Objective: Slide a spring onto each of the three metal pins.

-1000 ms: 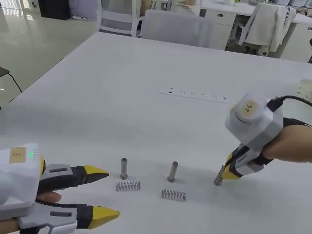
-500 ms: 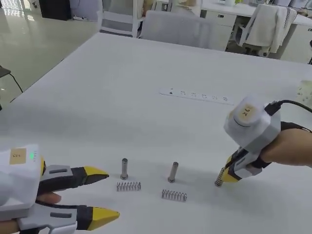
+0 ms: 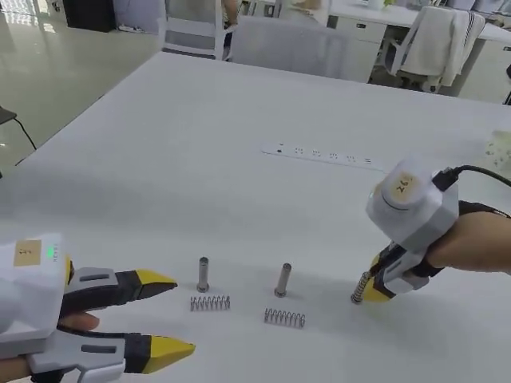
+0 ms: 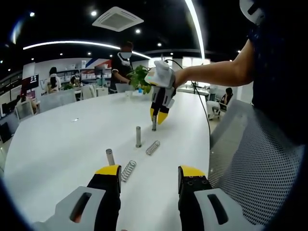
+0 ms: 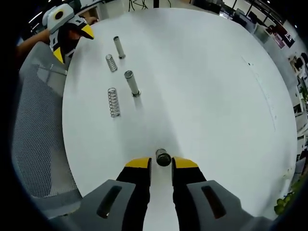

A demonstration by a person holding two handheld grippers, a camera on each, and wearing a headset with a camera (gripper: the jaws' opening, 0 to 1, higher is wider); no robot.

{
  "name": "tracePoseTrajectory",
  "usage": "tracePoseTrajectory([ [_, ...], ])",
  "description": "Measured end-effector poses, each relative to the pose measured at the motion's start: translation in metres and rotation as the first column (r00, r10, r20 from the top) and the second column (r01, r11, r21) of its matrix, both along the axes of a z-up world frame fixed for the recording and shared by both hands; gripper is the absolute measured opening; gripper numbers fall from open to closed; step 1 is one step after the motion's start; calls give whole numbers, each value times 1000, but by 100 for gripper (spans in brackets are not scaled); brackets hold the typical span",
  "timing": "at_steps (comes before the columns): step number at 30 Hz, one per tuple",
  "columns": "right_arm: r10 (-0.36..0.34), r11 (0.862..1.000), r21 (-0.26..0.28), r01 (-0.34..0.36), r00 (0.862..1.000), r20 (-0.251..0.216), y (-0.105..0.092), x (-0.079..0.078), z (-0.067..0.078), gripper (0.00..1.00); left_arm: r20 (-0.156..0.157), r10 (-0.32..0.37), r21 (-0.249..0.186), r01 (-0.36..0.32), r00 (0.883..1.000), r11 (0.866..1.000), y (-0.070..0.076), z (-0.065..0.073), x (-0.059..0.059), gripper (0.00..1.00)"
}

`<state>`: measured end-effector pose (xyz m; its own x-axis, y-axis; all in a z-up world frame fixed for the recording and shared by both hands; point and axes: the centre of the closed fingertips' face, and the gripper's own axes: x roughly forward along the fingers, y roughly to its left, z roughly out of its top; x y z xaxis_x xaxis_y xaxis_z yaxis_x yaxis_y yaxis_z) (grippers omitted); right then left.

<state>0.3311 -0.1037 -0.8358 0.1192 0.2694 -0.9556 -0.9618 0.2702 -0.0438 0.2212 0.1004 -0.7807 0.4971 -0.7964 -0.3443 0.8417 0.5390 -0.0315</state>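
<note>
Tallying one of three underway, we find the right gripper (image 3: 377,289) at 4 o'clock clamped on the third spring (image 3: 361,289) over the third pin (image 5: 163,157), the left pin (image 3: 203,274) and middle pin (image 3: 283,281) bare, the left spring (image 3: 210,303) and middle spring (image 3: 285,318) lying at their 6 o'clock, and the left gripper (image 3: 184,314) at 8 o'clock with jaws apart, empty.

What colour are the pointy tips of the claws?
Bright yellow. The head view shows it best, on the left claw and its fingertips.
</note>
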Motion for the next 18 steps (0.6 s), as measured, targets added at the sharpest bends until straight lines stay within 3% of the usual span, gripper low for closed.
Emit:
tracePoseTrajectory([
  [18,-20,1000,10,20,1000,1,-8,-6,2,16,5,-2,-2,2,1000,1000,-1,1,1,42],
])
